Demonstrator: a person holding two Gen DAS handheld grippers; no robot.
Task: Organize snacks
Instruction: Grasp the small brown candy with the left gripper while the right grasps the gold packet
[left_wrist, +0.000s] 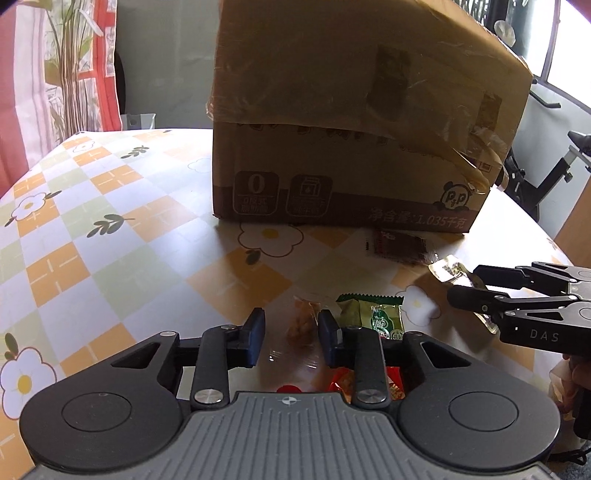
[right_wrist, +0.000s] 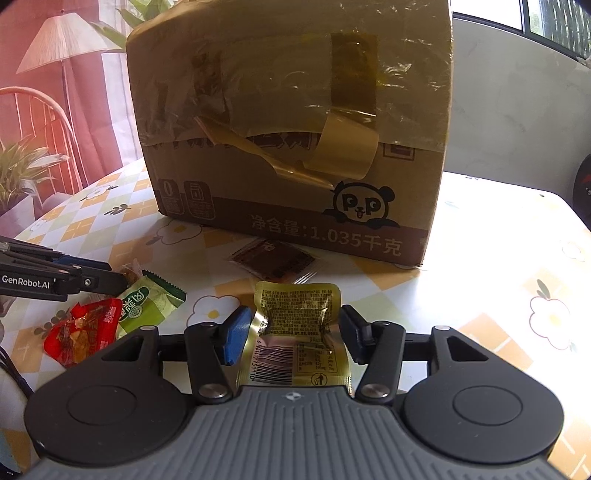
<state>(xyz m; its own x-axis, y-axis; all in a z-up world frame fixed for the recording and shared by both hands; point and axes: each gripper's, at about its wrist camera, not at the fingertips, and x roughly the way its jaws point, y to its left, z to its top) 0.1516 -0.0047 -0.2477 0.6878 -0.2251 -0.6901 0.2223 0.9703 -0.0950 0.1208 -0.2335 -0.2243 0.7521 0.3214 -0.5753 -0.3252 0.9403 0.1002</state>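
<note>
My right gripper (right_wrist: 291, 328) is shut on a gold foil snack packet (right_wrist: 295, 332), which bulges between the fingers; it also shows in the left wrist view (left_wrist: 448, 269). My left gripper (left_wrist: 291, 326) is open, its fingers either side of a clear packet of brown snack (left_wrist: 301, 325) lying on the table. A green packet (left_wrist: 373, 314) lies just right of it, also in the right wrist view (right_wrist: 147, 301). A red packet (right_wrist: 83, 328) lies beside it. A dark brown packet (right_wrist: 273, 260) lies in front of the cardboard box (right_wrist: 295, 122).
The tall taped cardboard box (left_wrist: 351, 110) stands at the back of the table with a flower-checked cloth (left_wrist: 92, 221). An exercise bike (left_wrist: 535, 177) stands off the table's right side. A chair (right_wrist: 37, 122) stands to the left.
</note>
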